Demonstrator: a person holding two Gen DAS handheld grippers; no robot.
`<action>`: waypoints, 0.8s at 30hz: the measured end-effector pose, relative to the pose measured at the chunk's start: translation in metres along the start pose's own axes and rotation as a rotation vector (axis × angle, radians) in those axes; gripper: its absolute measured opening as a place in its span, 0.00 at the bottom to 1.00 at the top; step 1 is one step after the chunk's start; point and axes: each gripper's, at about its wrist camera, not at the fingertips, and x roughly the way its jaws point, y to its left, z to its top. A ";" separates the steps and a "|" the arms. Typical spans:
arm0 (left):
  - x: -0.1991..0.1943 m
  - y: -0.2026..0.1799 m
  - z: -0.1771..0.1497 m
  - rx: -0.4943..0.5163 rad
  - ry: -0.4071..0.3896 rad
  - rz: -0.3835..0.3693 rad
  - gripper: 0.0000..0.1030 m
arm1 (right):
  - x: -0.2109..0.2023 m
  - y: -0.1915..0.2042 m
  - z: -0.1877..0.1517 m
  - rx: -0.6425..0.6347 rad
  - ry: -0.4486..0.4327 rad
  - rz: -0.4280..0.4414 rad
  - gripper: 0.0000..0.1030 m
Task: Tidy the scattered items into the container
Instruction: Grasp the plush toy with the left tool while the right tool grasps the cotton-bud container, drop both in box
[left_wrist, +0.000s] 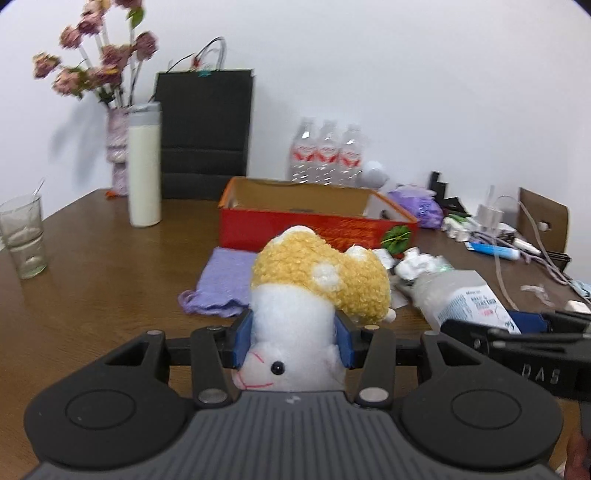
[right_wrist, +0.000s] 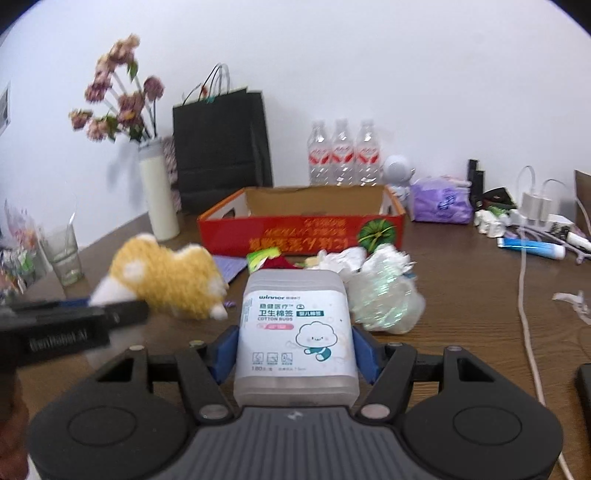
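Mid-carry step: the left tongs (left_wrist: 291, 341) pinched a plush toy (left_wrist: 314, 291) and the right tongs (right_wrist: 293, 345) pinched a cotton bud box (right_wrist: 295, 332), both short of the red cardboard box (right_wrist: 299, 230). Next probably needed them over its rim before letting go.

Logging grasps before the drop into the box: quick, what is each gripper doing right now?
Left gripper: shut on the plush toy.
Right gripper: shut on the cotton bud box.
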 end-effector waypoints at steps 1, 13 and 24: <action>0.000 -0.002 0.005 -0.001 -0.010 -0.011 0.45 | -0.002 -0.004 0.004 0.008 -0.009 -0.001 0.62; 0.168 0.028 0.185 -0.050 -0.045 0.039 0.45 | 0.111 -0.067 0.196 0.028 -0.039 0.052 0.62; 0.372 0.064 0.208 -0.124 0.326 0.161 0.45 | 0.338 -0.099 0.268 0.019 0.272 -0.038 0.62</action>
